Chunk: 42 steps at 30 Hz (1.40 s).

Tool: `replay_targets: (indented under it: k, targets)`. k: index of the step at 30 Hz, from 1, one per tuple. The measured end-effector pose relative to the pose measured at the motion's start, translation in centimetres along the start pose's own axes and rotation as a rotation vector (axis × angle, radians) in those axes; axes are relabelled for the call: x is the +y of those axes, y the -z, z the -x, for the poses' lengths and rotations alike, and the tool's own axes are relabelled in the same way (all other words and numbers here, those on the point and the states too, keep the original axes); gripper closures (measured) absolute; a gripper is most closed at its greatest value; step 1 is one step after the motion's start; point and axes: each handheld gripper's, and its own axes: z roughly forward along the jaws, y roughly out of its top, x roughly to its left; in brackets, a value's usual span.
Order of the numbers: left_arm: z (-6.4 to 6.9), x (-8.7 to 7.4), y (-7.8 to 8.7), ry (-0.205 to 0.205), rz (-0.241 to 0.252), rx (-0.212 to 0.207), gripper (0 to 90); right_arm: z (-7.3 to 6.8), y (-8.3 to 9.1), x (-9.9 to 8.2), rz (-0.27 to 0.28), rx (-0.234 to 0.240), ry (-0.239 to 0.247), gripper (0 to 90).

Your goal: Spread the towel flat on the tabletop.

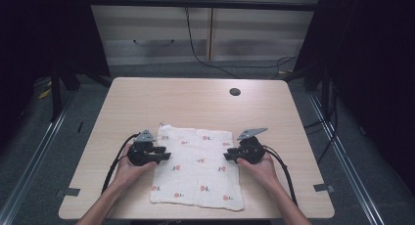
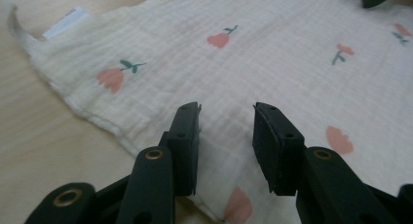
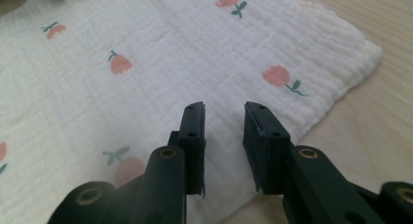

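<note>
The cloth (image 1: pixel 198 166) lay flat on the desk (image 1: pixel 195 100) between my grippers; left fingers (image 2: pixel 187 136) and right fingers (image 3: pixel 195 136) stood partly parted over its side edges, holding nothing.

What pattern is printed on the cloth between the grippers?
The cloth is cream-white with small pink flowers on green stems, clearest in the left gripper view.

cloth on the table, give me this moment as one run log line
cloth: flat on table | left tool: open, over left edge | right tool: open, over right edge | held: nothing
</note>
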Motion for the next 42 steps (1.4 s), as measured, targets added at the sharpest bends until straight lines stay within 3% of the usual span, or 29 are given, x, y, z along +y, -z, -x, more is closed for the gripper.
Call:
replay_targets:
  k: [4, 10, 15, 19, 22, 24, 26, 28, 34, 42]
  targets:
    - [0.2, -0.3, 0.2, 0.017, 0.005, -0.025, 62.2, 0.4, 0.9, -0.8, 0.001, -0.008, -0.022, 69.6]
    - [1.0, -0.4, 0.2, 0.014, -0.004, -0.027, 60.9, 0.3, 1.9, -1.9, 0.012, -0.01, -0.032, 69.7]
    - [1.9, -0.7, 0.3, -0.025, -0.009, -0.022, 60.9, -0.4, 2.4, -2.5, 0.001, -0.006, -0.021, 70.2]
    - [2.0, -0.9, 0.3, -0.014, 0.0, -0.036, 60.9, -0.8, 2.9, -3.1, 0.0, 0.011, -0.032, 71.5]
    - [2.1, -0.8, 0.3, -0.036, -0.008, -0.035, 61.0, -0.9, 3.2, -3.0, -0.01, 0.005, -0.027, 71.7]
    - [1.9, -0.7, 0.3, -0.032, -0.013, -0.034, 62.7, -0.4, 3.6, -2.6, 0.01, -0.006, -0.024, 71.8]
    - [1.8, -0.7, 0.2, -0.031, -0.009, -0.037, 62.9, 0.8, 4.1, -1.6, 0.069, -0.022, -0.053, 72.6]
    - [1.8, -0.7, 0.3, -0.032, -0.007, -0.038, 62.8, 1.7, 4.3, -0.9, 0.084, -0.042, -0.05, 72.6]
    - [2.0, -0.9, 0.3, -0.034, 0.004, -0.031, 62.2, 4.1, 2.3, 0.6, 0.082, -0.067, -0.077, 68.5]
    - [1.9, -1.0, 0.3, -0.03, 0.01, -0.034, 62.3, 5.3, -0.2, 1.6, 0.05, -0.078, -0.084, 63.9]
